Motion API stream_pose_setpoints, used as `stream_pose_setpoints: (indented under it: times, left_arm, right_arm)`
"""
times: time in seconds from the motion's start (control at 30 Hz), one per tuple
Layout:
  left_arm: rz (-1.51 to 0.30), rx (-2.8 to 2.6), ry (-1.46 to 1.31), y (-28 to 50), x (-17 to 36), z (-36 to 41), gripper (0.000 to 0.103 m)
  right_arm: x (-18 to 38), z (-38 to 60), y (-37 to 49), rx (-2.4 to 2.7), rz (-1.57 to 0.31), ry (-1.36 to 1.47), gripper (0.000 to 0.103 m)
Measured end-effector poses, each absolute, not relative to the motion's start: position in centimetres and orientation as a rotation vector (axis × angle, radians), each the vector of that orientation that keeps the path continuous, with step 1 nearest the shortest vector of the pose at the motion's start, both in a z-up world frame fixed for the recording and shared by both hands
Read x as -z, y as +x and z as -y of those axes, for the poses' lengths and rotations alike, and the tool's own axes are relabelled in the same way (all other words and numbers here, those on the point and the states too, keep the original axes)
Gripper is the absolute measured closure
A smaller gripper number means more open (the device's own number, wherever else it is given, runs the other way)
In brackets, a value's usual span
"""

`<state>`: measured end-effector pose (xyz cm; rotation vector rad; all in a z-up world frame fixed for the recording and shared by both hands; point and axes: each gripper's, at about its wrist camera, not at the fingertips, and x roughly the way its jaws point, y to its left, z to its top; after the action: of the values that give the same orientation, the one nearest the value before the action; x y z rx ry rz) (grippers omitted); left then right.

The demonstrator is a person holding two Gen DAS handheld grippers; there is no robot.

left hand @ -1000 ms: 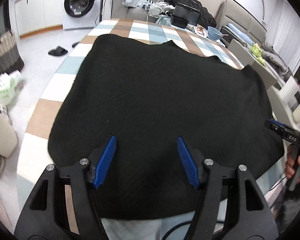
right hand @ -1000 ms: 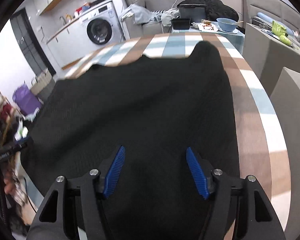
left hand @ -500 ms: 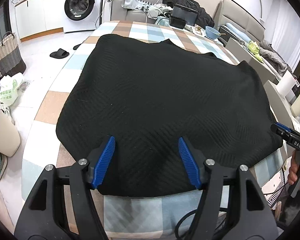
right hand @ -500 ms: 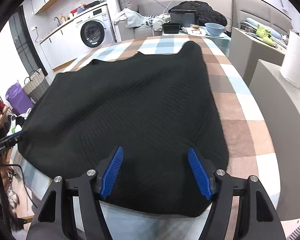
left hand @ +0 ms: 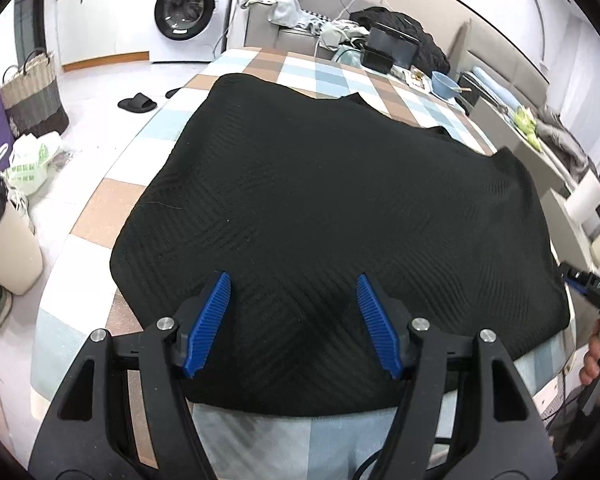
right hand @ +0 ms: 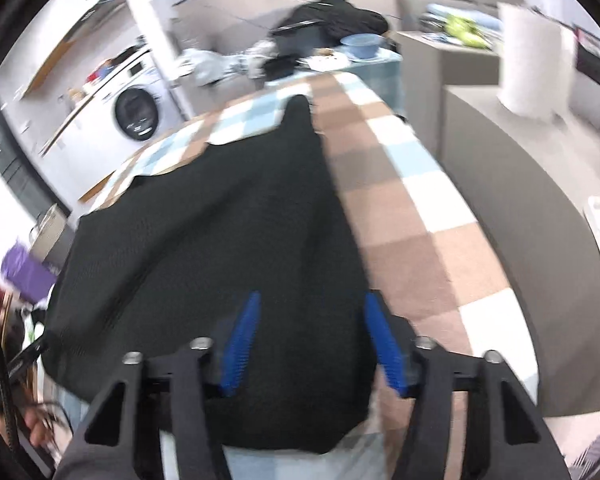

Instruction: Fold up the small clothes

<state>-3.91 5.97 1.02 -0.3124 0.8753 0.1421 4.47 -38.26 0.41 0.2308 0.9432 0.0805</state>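
**Q:** Containers?

**A:** Woven basket on the floor at left, contents not visible. Pale bin nearer me, dark liner at the rim, inside hidden. Blue bowl at the table's far end, a utensil handle sticking out of it.

**Q:** Garment, claws?

**A:** Black knit garment lies spread flat over the checked tablecloth, near hem just short of the table's near edge. My left gripper hangs above that hem, jaws apart, nothing in them. My right gripper has just been closing; pads remain apart over the garment's right near corner, gripping nothing.

**Q:** Room?

**A:** Washing machine by the far wall, one slipper on the white floor, clothes heaped on the sofa behind the table.

**Q:** View differences?

**A:** Left view is sharp and catches the right gripper at its right edge. Right view is motion-blurred, but shows a paper-towel roll on a grey counter.
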Motion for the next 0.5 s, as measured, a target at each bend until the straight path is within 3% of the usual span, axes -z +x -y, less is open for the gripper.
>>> stream_pose_setpoints:
  times: [0.07, 0.13, 0.23, 0.33, 0.5]
  left_arm:
    - [-0.886, -0.144, -0.312, -3.5, -0.9, -6.0, 0.040]
    - [-0.890, -0.147, -0.296, -3.2, -0.9, -5.9, 0.040]
    - [-0.893, -0.146, -0.291, -3.0, -0.9, -5.7, 0.040]
    - [-0.892, -0.149, -0.289, -3.0, -0.9, -5.5, 0.040]
    - [-0.892, -0.150, -0.287, -3.4, -0.9, -5.2, 0.039]
  right_arm:
    - [0.1, 38.9, 5.0, -0.078, -0.957, 0.250, 0.056]
    - [0.6, 39.0, 5.3, -0.080, -0.964, 0.257, 0.068]
    - [1.2, 38.7, 5.4, -0.089, -0.958, 0.250, 0.073]
    - [1.0, 37.7, 4.9, -0.111, -0.920, 0.205, 0.097]
    - [-1.5, 37.9, 3.0, -0.143, -0.816, 0.211, 0.099]
